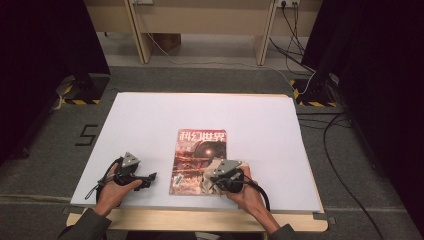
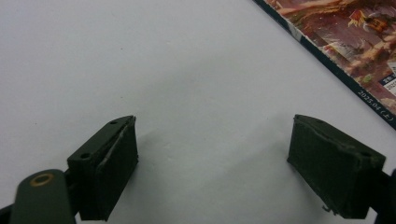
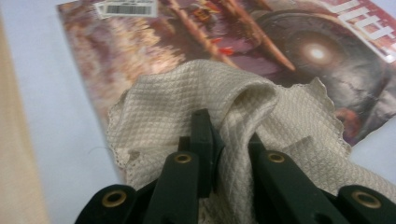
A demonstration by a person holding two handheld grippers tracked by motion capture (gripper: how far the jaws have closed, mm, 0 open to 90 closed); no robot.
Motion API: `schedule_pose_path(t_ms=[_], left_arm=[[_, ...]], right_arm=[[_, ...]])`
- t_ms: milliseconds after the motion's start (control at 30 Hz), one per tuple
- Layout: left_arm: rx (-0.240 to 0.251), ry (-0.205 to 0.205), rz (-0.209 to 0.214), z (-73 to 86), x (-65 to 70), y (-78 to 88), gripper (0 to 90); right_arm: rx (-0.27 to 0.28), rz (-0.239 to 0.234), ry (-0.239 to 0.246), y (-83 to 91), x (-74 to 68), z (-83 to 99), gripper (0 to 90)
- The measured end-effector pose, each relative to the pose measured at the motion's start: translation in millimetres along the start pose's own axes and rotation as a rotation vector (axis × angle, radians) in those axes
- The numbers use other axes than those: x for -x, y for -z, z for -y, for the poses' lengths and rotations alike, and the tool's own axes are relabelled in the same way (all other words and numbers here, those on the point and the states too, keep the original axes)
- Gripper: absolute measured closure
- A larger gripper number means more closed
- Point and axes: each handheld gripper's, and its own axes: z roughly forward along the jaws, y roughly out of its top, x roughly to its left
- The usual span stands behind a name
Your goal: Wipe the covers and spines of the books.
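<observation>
A magazine (image 1: 197,150) with a reddish cover lies flat on the white table sheet (image 1: 150,120). A cream waffle-weave cloth (image 3: 187,107) rests bunched on the magazine's lower right corner (image 1: 207,181). My right gripper (image 3: 229,154) is shut on a fold of this cloth, and in the high view the right gripper (image 1: 227,175) sits over that corner. My left gripper (image 2: 212,158) stands open over bare white sheet, nothing between its jaws. In the high view the left gripper (image 1: 145,179) lies left of the magazine (image 2: 355,51), pointing toward its spine.
The wooden table edge (image 1: 200,220) runs along the front, and it shows as a tan strip (image 3: 18,140) in the right gripper view. Black stands with hazard tape (image 1: 80,92) (image 1: 312,92) flank the table's far corners. Cables (image 1: 345,165) trail on the floor at right.
</observation>
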Motion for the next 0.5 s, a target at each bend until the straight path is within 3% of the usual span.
schedule_pose_path(t_ms=[200, 500], left_arm=[[-0.001, 0.0, 0.001, 0.0, -0.2, 0.0, 14.8], [-0.001, 0.001, 0.001, 0.1, -0.2, -0.1, 14.7]], right_arm=[[0.006, -0.021, -0.005, 5.6, -9.8, 5.3, 82.6], [0.004, -0.022, -0.007, 3.8, -6.5, 3.3, 82.6]])
